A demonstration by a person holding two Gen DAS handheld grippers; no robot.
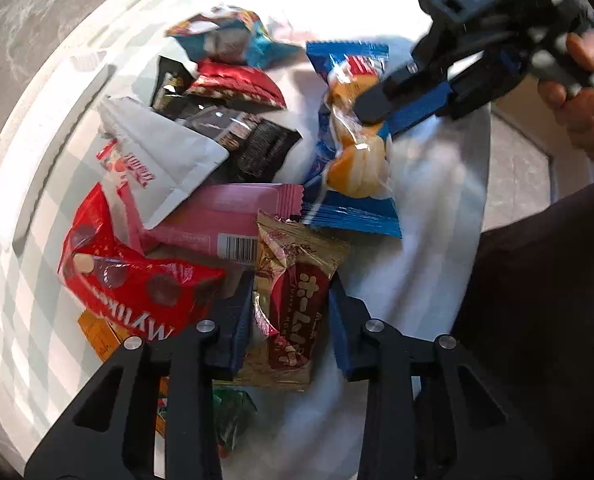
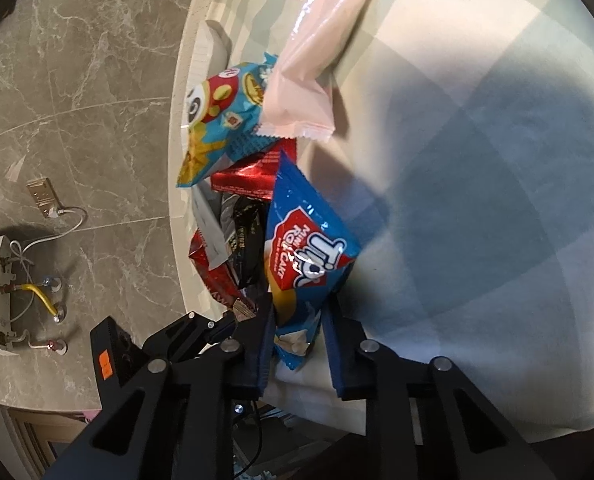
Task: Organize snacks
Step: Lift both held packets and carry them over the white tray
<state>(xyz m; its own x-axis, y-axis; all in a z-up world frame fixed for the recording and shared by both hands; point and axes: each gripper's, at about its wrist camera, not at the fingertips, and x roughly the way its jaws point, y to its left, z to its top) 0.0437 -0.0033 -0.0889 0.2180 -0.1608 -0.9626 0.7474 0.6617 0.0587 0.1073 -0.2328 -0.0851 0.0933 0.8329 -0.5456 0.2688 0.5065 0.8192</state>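
closest to me, my left gripper has its jaws drawn in narrow on the gold pack, pads pressing its two long sides at the near edge of the snack pile. my right gripper is likewise nearly closed, pinching the lower end of the blue roll cake pack, which stands up out of the pile on the pale checked table.

both packs look light, crinkly and slick. the film will give under the pads, and the soft cakes inside could squash, so i'd grip on the sealed ends or flat edges rather than the filled middle.

further out lie the red pack, a pink bar, a white pouch, dark wrappers, and farthest a teal cartoon bag under a pale pink wrapper.
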